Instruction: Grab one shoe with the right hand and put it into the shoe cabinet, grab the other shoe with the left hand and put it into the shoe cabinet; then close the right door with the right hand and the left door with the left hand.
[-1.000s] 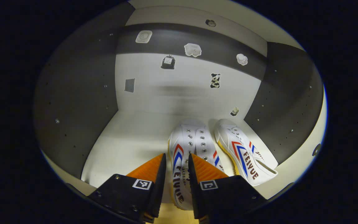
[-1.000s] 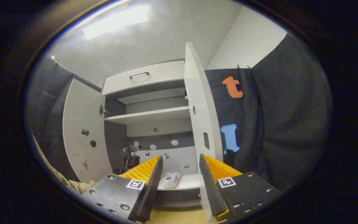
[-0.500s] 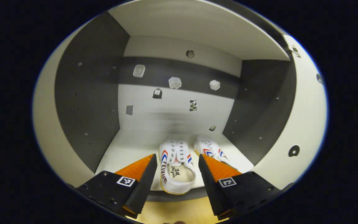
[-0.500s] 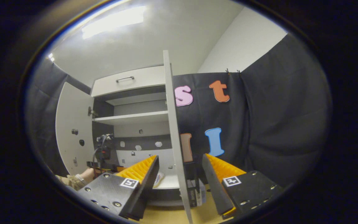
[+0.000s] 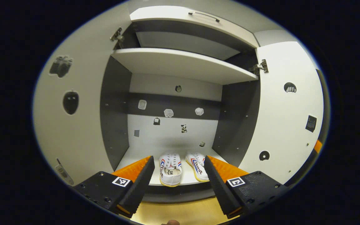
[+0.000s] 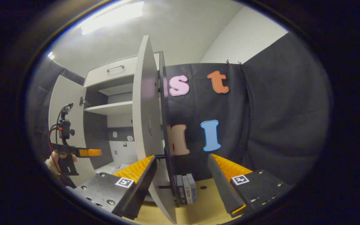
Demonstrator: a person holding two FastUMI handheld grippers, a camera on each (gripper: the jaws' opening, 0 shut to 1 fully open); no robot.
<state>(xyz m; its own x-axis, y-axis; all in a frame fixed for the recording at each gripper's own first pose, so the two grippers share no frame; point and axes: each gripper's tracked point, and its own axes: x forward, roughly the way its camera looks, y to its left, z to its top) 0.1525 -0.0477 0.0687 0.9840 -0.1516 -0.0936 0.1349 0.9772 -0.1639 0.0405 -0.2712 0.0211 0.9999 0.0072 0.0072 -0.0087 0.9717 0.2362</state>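
Two white shoes with red and blue stripes stand side by side on the cabinet's bottom shelf, the left shoe [image 5: 170, 167] and the right shoe [image 5: 197, 165]. My left gripper [image 5: 178, 158] is open, outside the cabinet, a little in front of the shoes and holding nothing. Both doors are swung open: the left door [image 5: 70, 131] and the right door [image 5: 286, 118]. My right gripper [image 6: 181, 157] is open near the right door [image 6: 145, 118], whose free edge stands between the fingers in the image; I cannot tell if it touches. The left gripper [image 6: 80, 152] shows farther off in a hand.
An upper shelf [image 5: 180, 62] and a drawer with a handle [image 5: 203, 16] sit above the shoe compartment. A few books [image 6: 184, 193] stand on the wooden floor against the black cloth wall, just right of the right door.
The left gripper let go of the shoe and drew back out of the cabinet. The right gripper swung right, so the right door now shows from its outer side.
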